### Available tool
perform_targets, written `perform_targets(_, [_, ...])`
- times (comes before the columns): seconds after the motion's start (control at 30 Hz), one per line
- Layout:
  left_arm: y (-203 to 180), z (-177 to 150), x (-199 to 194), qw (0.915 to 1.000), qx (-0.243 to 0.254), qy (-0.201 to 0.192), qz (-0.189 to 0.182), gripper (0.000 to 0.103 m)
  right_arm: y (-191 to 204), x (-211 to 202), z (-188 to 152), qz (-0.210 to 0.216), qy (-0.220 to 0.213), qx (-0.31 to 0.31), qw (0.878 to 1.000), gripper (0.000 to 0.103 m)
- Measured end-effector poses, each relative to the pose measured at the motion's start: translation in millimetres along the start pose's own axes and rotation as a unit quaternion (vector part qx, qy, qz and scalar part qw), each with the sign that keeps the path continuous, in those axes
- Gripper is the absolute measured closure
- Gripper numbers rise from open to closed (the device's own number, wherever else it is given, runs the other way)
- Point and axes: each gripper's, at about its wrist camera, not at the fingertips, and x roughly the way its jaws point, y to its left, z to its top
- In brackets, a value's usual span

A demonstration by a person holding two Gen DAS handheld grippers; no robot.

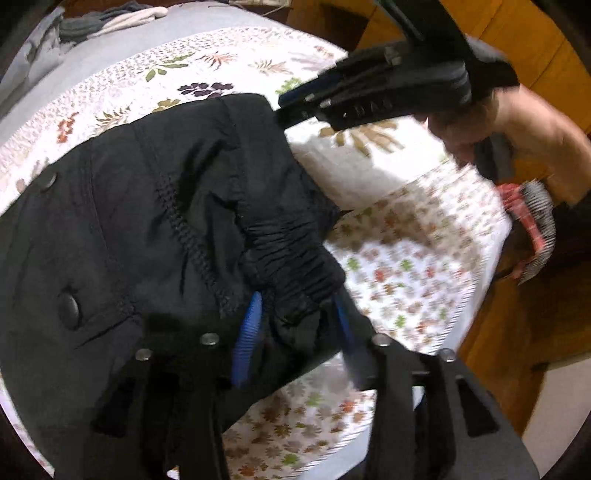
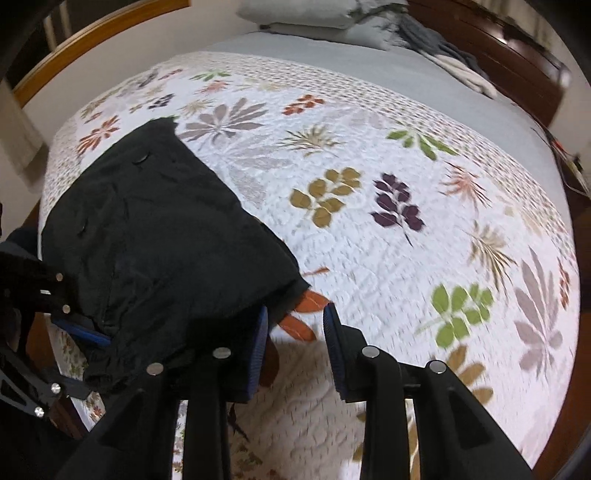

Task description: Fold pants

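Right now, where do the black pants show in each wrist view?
Left wrist view: the black pants fill the left and centre, their gathered waistband between the left gripper fingers.
Right wrist view: the black pants lie at left, beside the open right gripper.
Shared landmark: the floral quilt under them.

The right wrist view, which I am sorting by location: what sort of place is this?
Most likely a bedroom: a bed under a white quilted floral bedspread, grey pillows at its head, and a dark wooden headboard. Black pants lie on it.
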Motion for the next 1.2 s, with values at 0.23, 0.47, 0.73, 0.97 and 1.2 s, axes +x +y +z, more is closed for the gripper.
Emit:
perform_targets(0.23, [30, -26, -63, 0.9895, -0.069, -0.072, -0.104, 0.026, 9, -37, -25, -0.001, -0.033, 0.116, 0.993, 0.053])
perform_targets(0.47, [89, -61, -135, 0.9791, -0.101, -0.159, -0.077, 0.013, 57, -65, -59, 0.099, -0.122, 0.186, 0.97, 0.051])
perform_targets(0.73, [180, -86, -114, 0.9626, -0.223, -0.139, -0.067, 0.013, 100, -26, -71, 0.114, -0.117, 0.173, 0.971, 0.058])
perform_targets(0.97, [196, -97, -113, 0.9543, -0.236, -0.154, -0.099, 0.013, 71, -37, -68, 0.167, -0.141, 0.237, 0.946, 0.051])
perform_targets(1.2, [203, -107, -119, 0.9487, -0.246, -0.166, -0.109, 0.013, -1, -21, -22, 0.2, -0.192, 0.339, 0.899, 0.046])
